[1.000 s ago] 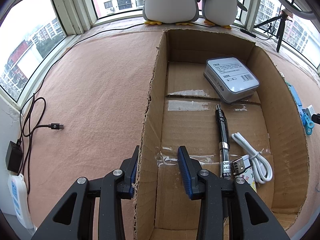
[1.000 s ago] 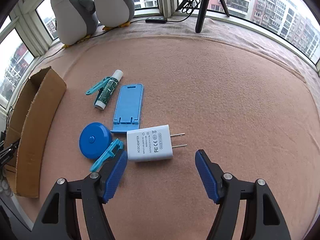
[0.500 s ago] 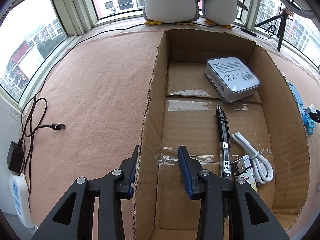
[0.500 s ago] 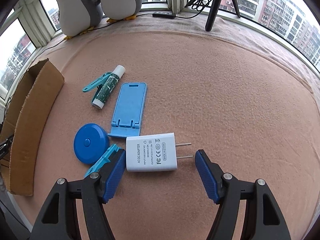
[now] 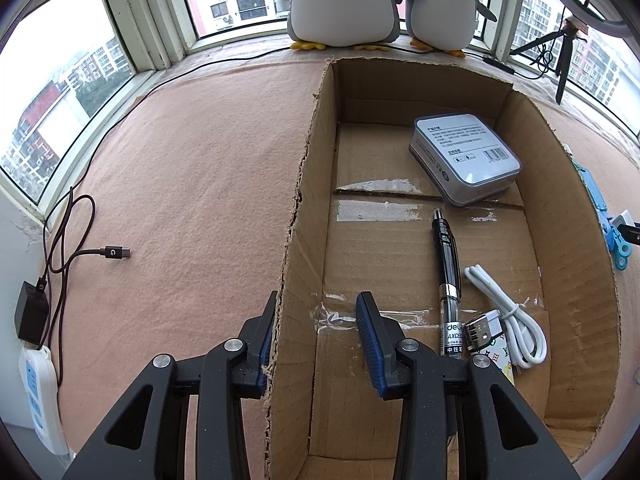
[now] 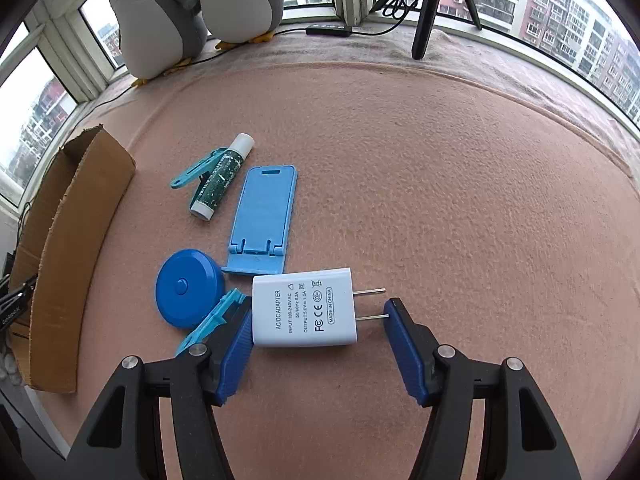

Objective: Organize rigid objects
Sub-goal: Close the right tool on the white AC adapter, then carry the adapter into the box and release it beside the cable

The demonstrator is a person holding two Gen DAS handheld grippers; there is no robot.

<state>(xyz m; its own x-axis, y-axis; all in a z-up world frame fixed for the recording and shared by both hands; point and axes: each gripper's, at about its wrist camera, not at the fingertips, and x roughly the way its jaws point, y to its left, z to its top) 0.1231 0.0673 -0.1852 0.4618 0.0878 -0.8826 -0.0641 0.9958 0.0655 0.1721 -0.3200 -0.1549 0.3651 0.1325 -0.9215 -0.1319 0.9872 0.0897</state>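
My left gripper is open and straddles the left wall of a cardboard box, one finger outside and one inside. In the box lie a grey tin, a black pen and a white USB cable. My right gripper is open, with its fingers on either side of a white AC adapter lying on the pink felt. Beside it lie a blue tape measure, a blue phone stand, a glue stick and two teal clips.
Two plush penguins stand on the sill behind the box. A black tripod stands at the far right. A dark USB cable, a black plug and a white power strip lie left of the box. The box's outer wall shows at the left in the right wrist view.
My right gripper has moved forward and down, so the adapter now lies between its fingers. The left gripper has hardly moved.
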